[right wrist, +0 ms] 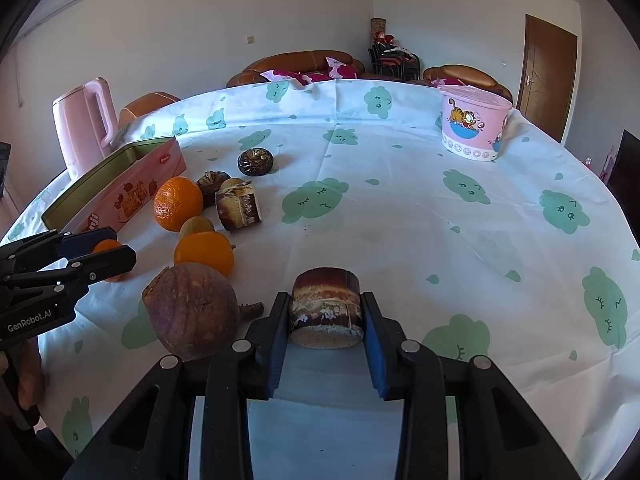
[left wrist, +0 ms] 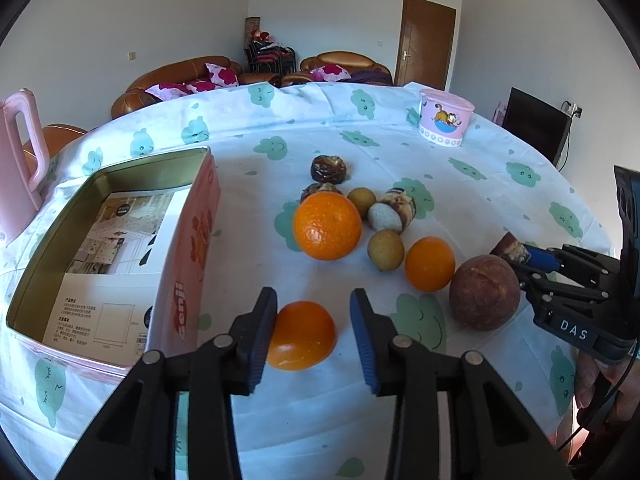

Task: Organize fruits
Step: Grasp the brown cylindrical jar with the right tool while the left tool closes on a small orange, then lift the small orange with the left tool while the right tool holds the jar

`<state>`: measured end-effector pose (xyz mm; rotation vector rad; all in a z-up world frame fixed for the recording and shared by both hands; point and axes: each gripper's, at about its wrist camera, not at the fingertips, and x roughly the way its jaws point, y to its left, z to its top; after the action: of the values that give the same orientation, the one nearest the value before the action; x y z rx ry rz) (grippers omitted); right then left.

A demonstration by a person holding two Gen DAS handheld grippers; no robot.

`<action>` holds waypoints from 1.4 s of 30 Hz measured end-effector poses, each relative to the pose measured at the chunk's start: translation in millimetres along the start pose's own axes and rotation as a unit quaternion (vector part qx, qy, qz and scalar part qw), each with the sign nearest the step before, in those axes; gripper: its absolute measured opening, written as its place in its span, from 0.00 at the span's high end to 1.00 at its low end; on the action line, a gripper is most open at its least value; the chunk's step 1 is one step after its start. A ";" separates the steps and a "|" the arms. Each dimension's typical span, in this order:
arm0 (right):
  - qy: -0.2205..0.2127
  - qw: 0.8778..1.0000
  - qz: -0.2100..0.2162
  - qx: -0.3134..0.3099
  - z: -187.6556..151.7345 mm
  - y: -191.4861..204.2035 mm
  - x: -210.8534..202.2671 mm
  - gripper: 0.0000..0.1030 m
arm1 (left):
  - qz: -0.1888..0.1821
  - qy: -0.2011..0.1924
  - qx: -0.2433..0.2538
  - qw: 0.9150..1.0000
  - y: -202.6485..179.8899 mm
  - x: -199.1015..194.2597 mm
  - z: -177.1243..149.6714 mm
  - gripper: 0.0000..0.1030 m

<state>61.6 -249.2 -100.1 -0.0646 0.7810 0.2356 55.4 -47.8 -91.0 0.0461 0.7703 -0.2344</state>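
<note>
The worktop (right wrist: 400, 216) is covered by a white cloth printed with green cloud faces, and the fruits are gathered in a loose cluster on it.

In the left wrist view, a small orange (left wrist: 301, 335) is seen between the blue pads of the left tongs (left wrist: 314, 334). The left pad is pressed against the fruit, while a clear gap is seen between the fruit and the right pad, so the fruit is framed at a narrow setting but not gripped. Just to the left of these tongs an open pink tin (left wrist: 100, 256) is placed, with a printed sheet lying on its bottom.

In the right wrist view, a short brown-and-cream banded cylinder (right wrist: 326, 308) is clamped between both pads of the right tongs (right wrist: 326, 326), resting on the cloth. Just beside it, to its left, a large reddish-brown round fruit (right wrist: 192, 310) is found.

Further back, a large orange (left wrist: 327, 226), a medium orange (left wrist: 430, 264), two small tan fruits (left wrist: 385, 250) and several dark brown pieces (left wrist: 328, 168) are grouped close together. A pink kettle (right wrist: 86, 128) is set behind the tin, and a pink cartoon tub (right wrist: 474, 124) is placed well apart, toward the far right edge.
</note>
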 end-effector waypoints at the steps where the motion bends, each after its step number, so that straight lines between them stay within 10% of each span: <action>1: -0.001 1.000 0.000 0.000 -0.1 0.1 -0.3 0.65 | 0.009 0.004 0.001 1.000 1.0 1.1 -0.6 0.63; 11: -0.008 1.000 0.002 0.002 -2.0 0.8 -2.6 0.65 | 0.007 0.019 -0.015 1.000 8.7 5.6 -2.8 0.68; 42: -0.112 0.993 0.017 -0.043 -11.3 12.4 -31.7 0.65 | -0.022 -0.099 -0.002 0.995 3.4 -35.7 -4.7 0.69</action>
<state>29.2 -244.7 -85.4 -0.1039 0.5487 0.3039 28.2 -37.0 -69.7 0.0022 0.5742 -0.2741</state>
